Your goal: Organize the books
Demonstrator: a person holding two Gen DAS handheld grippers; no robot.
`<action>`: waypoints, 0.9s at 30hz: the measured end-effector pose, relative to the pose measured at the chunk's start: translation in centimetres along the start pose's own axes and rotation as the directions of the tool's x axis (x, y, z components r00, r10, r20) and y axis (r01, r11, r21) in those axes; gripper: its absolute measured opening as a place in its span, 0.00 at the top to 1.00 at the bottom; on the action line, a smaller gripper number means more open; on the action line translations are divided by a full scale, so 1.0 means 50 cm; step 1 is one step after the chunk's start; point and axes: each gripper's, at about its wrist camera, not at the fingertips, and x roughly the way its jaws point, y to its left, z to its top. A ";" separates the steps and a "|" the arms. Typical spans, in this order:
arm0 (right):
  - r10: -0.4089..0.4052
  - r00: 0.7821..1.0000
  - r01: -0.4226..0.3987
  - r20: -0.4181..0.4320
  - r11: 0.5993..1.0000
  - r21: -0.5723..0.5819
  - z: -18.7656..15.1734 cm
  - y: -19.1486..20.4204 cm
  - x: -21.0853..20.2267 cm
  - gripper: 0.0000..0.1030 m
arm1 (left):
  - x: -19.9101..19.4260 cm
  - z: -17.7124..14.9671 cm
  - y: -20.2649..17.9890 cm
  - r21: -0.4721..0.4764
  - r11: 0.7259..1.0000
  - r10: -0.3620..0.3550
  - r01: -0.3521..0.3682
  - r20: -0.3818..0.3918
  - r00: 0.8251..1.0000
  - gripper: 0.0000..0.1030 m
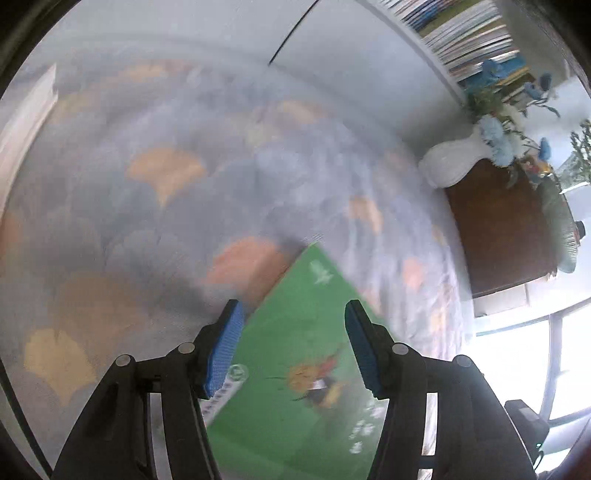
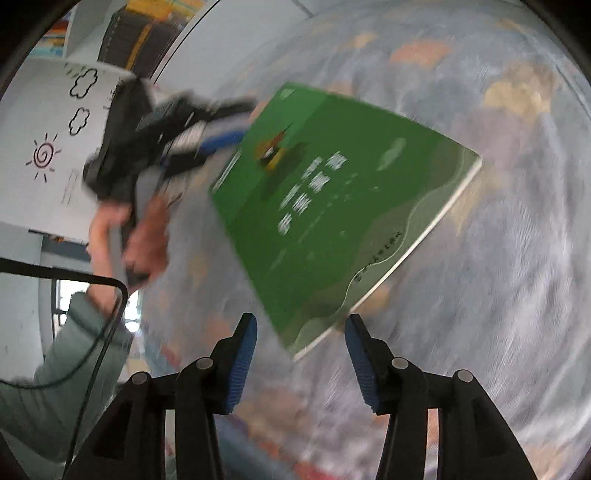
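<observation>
Now, one green book [image 2: 332, 206] in sight, lying flat on the patterned bedspread [image 2: 517, 258], cover up, its near corner pointing at six o'clock between the right gripper [image 2: 301, 354] jaws, which stand open and touch nothing. It looks thin, light and a bit floppy, with a glossy cover that may slide, so I'd pinch it at the spine edge or a corner rather than the middle. Over at ten o'clock in the right view, the left gripper [image 2: 229, 125] reaches the book's far corner; from its own camera the jaws [image 1: 293, 350] are apart above the cover, not pressing. Two grippers, one book. A shelf [image 1: 461, 33] of books sits at one o'clock in the left view, a white vase [image 1: 454, 162] just below.
</observation>
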 end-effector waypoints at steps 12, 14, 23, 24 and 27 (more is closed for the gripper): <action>-0.166 0.958 0.167 0.234 0.986 0.018 0.179 -0.108 -0.073 0.57 | -0.094 -0.278 0.073 -0.331 0.942 -0.031 0.059 0.090 0.995 0.48; -0.159 0.964 0.150 0.213 0.987 0.059 0.184 -0.116 -0.039 0.59 | -0.074 -0.299 0.076 -0.357 0.930 -0.067 0.091 0.078 0.995 0.48; 0.025 0.984 -0.059 0.179 0.980 0.191 0.061 -0.129 -0.047 0.58 | -0.037 -0.198 0.065 -0.263 0.955 -0.121 0.137 0.076 0.990 0.44; 0.025 0.985 -0.058 0.172 0.980 0.190 0.050 -0.122 -0.046 0.58 | -0.037 -0.195 0.062 -0.256 0.957 -0.123 0.136 0.066 0.990 0.44; -0.028 0.988 0.003 0.153 0.988 0.157 0.026 -0.094 -0.046 0.58 | -0.048 -0.236 0.058 -0.233 0.967 -0.094 0.100 0.038 0.995 0.44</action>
